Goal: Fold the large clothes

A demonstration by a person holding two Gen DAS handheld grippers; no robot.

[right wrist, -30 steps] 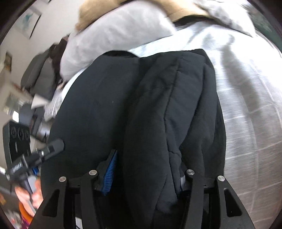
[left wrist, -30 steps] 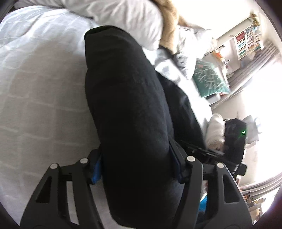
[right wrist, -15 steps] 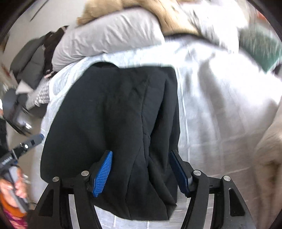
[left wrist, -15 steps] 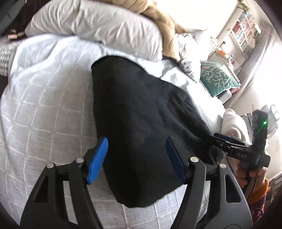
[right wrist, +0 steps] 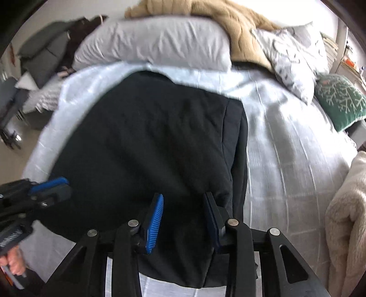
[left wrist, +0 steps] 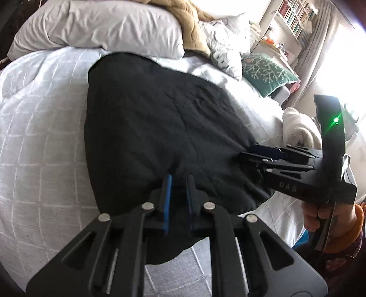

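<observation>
A black garment (left wrist: 148, 118) lies folded into a thick block on the grey checked duvet (left wrist: 41, 137), its near edge toward me. My left gripper (left wrist: 178, 180) sits over that near edge with its jaws closing almost together, pinching a pucker of the black cloth. In the right wrist view the same garment (right wrist: 148, 141) fills the middle. My right gripper (right wrist: 183, 196) straddles its near right part, jaws closing with cloth between them and the blue pad face still bare. Each view also shows the other gripper: the right gripper (left wrist: 254, 152) and the left gripper (right wrist: 49, 185).
A grey pillow (right wrist: 155, 43), a tan fleece blanket (right wrist: 228, 18) and a patterned pillow (right wrist: 295, 54) line the far end of the bed. A green cushion (right wrist: 338, 98) and cream fleece (right wrist: 347, 217) lie to the right. Bookshelves (left wrist: 295, 16) stand by the window.
Both grippers have drawn back toward the garment's near edge, so more bed shows. The left jaws went from wide apart to nearly together on the cloth. The right jaws narrowed.
</observation>
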